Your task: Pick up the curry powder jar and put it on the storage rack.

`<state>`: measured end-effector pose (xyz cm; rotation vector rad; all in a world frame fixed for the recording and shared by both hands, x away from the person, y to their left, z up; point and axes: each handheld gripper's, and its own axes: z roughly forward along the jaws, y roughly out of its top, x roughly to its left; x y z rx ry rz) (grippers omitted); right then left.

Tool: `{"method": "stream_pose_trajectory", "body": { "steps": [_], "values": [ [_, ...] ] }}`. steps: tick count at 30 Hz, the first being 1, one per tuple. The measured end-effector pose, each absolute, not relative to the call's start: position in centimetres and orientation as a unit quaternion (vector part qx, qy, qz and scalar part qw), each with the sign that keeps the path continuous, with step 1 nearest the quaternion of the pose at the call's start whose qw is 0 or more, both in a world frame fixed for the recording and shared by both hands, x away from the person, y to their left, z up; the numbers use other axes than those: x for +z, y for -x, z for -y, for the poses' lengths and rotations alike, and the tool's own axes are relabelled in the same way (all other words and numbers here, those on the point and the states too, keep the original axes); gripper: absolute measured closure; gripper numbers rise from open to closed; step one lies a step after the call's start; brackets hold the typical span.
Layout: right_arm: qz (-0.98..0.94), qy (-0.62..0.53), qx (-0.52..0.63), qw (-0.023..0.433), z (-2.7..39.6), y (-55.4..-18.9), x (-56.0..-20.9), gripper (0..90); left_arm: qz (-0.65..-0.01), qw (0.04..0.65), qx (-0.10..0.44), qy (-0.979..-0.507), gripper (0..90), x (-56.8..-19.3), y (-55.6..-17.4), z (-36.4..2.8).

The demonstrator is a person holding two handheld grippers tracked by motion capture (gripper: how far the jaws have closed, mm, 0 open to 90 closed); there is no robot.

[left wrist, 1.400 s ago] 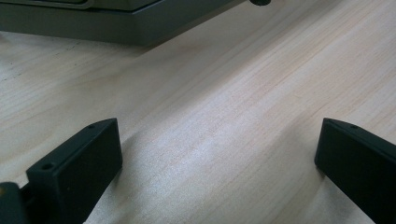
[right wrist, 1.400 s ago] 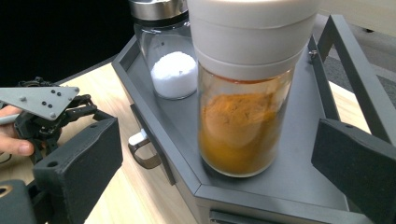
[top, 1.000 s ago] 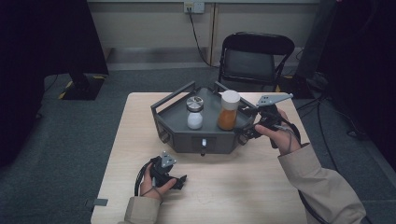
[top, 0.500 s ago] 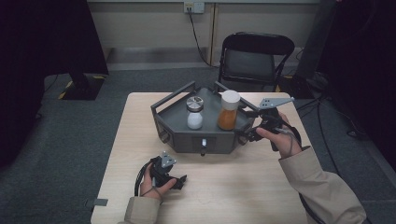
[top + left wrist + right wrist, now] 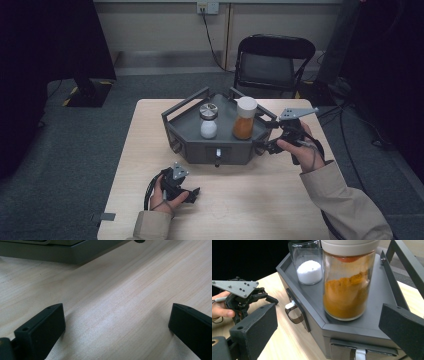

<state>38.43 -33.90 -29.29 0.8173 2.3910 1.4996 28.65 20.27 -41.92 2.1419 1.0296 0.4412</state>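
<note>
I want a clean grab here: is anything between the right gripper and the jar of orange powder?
Nothing visible. The right gripper has its jaws spread wide, facing the jar of orange powder on the grey tray; the jar of white powder stands behind, aside.

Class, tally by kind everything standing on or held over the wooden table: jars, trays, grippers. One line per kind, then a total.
Jars: 2, the orange-powder jar and the white-powder jar
Trays: 1, the grey tray holding both jars
Grippers: 2, the left gripper and the right gripper
Total: 5
</note>
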Motion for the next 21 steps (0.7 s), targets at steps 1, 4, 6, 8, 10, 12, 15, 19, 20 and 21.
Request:
{"method": "stream_pose_trajectory", "body": {
  "steps": [1, 4, 6, 8, 10, 12, 15, 19, 20, 21],
  "values": [
    [-0.809, -0.277, 0.509, 0.101, 34.0, -38.4, -29.4, 1.0, -0.398, 0.354, 0.171, -0.829, 0.1, -41.9, -28.6, -20.3],
    [-0.808, -0.277, 0.509, 0.101, 34.2, -38.2, -29.6, 1.0, -0.398, 0.355, 0.171, -0.829, 0.1, -41.9, -28.6, -20.3],
    [-0.806, -0.277, 0.513, 0.100, 34.5, -38.0, -29.8, 1.0, -0.398, 0.355, 0.171, -0.829, 0.1, -41.9, -28.7, -20.3],
    [-0.806, -0.277, 0.513, 0.101, 34.6, -37.8, -30.0, 1.0, -0.398, 0.355, 0.171, -0.829, 0.1, -41.9, -28.6, -20.3],
    [-0.805, -0.277, 0.515, 0.099, 34.8, -37.7, -30.1, 1.0, -0.398, 0.355, 0.171, -0.828, 0.1, -41.9, -28.6, -20.3],
    [-0.806, -0.275, 0.515, 0.099, 34.9, -37.6, -30.2, 1.0, -0.398, 0.355, 0.171, -0.828, 0.1, -41.9, -28.6, -20.3],
    [-0.807, -0.274, 0.514, 0.101, 35.0, -37.3, -30.3, 1.0, -0.399, 0.355, 0.171, -0.828, 0.1, -41.9, -28.6, -20.3],
    [-0.806, -0.272, 0.516, 0.100, 35.2, -37.0, -30.5, 1.0, -0.399, 0.354, 0.171, -0.828, 0.1, -41.9, -28.6, -20.3],
    [-0.806, -0.272, 0.516, 0.099, 35.3, -37.0, -30.6, 1.0, -0.398, 0.355, 0.171, -0.828, 0.1, -41.9, -28.6, -20.3],
    [-0.806, -0.271, 0.517, 0.099, 35.4, -36.9, -30.7, 1.0, -0.399, 0.355, 0.171, -0.828, 0.1, -41.9, -28.6, -20.3]
  ]
}}
